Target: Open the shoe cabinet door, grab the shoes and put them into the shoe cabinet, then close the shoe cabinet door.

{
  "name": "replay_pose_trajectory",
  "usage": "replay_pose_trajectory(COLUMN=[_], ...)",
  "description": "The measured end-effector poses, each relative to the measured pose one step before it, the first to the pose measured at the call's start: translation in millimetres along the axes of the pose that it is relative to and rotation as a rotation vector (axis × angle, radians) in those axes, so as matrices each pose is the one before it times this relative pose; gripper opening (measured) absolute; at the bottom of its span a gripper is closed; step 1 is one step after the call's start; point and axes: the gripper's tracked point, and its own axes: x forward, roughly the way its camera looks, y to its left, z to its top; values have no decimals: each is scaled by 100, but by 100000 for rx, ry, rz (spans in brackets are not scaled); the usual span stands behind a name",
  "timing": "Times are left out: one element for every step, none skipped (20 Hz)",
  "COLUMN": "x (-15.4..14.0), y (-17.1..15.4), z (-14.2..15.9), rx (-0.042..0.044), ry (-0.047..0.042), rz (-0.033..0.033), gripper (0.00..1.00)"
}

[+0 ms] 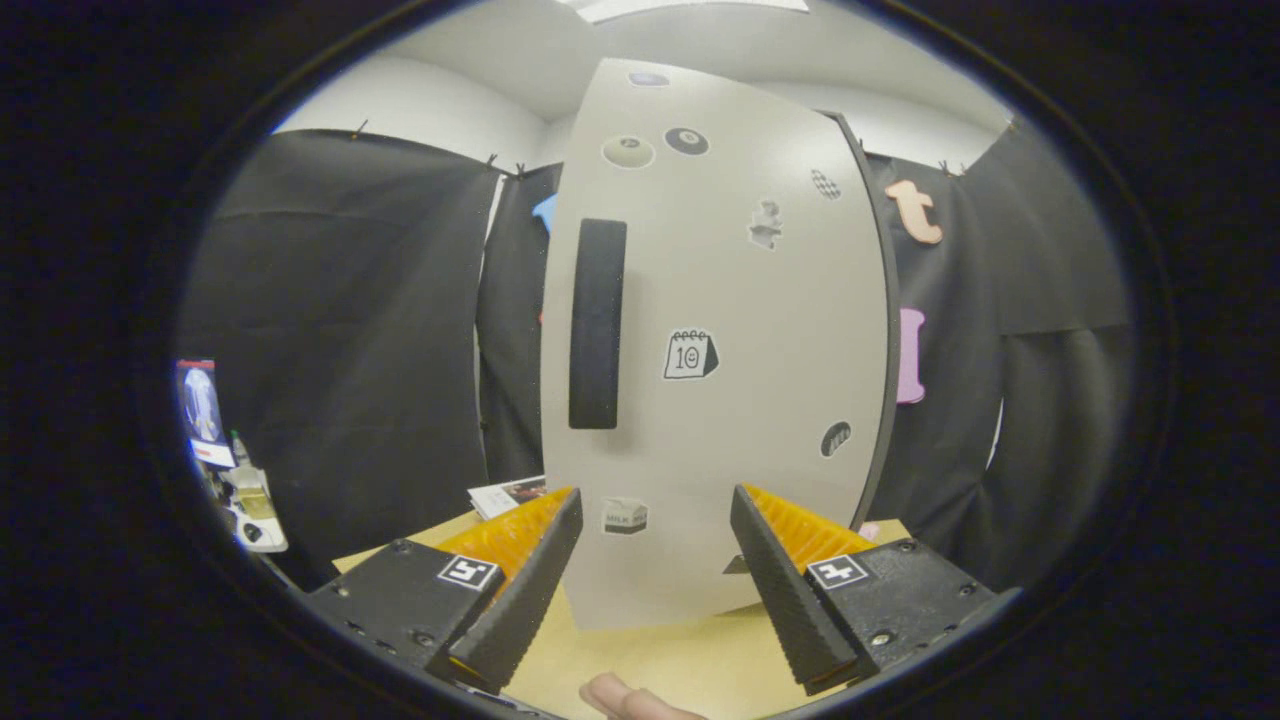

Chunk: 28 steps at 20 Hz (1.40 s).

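Note:
The shoe cabinet's pale grey door (740,400) stands upright just ahead of my fingers, its face dotted with small stickers. A long black vertical handle (598,323) sits near the door's left edge, above and slightly right of my left finger. My gripper (655,525) is open, with nothing between its fingers; the door's lower part shows through the gap. The cabinet rests on a light wooden tabletop (650,655).
A person's fingertip (625,698) shows at the near edge of the table, below the fingers. A small printed card (507,495) lies on the table left of the cabinet. Black cloth walls surround the booth, with some clutter (235,480) low at the far left.

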Motion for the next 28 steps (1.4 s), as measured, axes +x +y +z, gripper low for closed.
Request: replay_pose_trajectory(x=[-338,-192,-367,-556,-689,-643,-584,-675,-698,-659,-759,-600,-675,-641,-723,-589,-740,-763,-781,-746,-673,-631,-547,-628,-503,-492,-391,-430], y=[271,361,62,-148,-276,-268,-287,-249,-202,-35,71,178,48,41,-204,-420,-242,1,-149,-282,-219,-176,-5,62,68,-28,-8,3], z=[24,92,-31,-135,-86,-77,-141,-242,-133,-48,-30,-69,249,369,479,436,480,451,479,436,381,333,412,357,360,367,223,33], rx=[-506,-590,-769,-711,-169,349,864,1598,2164,2405,1969,1883,1957,1553,780,473,-217,-153,-306,-94,-240,-302,-451,-476,-1080,-1064,-1421,-1206], ry=[-379,-488,-185,294,-83,-45,191,562,57,205,462,363,-61,-826,-1259,-1388,-1254,-1551,-1314,-1285,-890,-1403,-1302,-1189,-1270,-1223,-856,-779], rz=[-277,-815,-1714,-2597,-2635,-1997,-1738,-1685,-841,-204,330,683,741,499,-567,-1231,-886,-764,-818,-1033,-1036,-645,-166,234,123,27,-304,-5], gripper=[97,97,97,97,98,98,98,98,98,98,98,97,98,98,97,98,98,98,98,97,98,98,98,98,98,98,98,98])
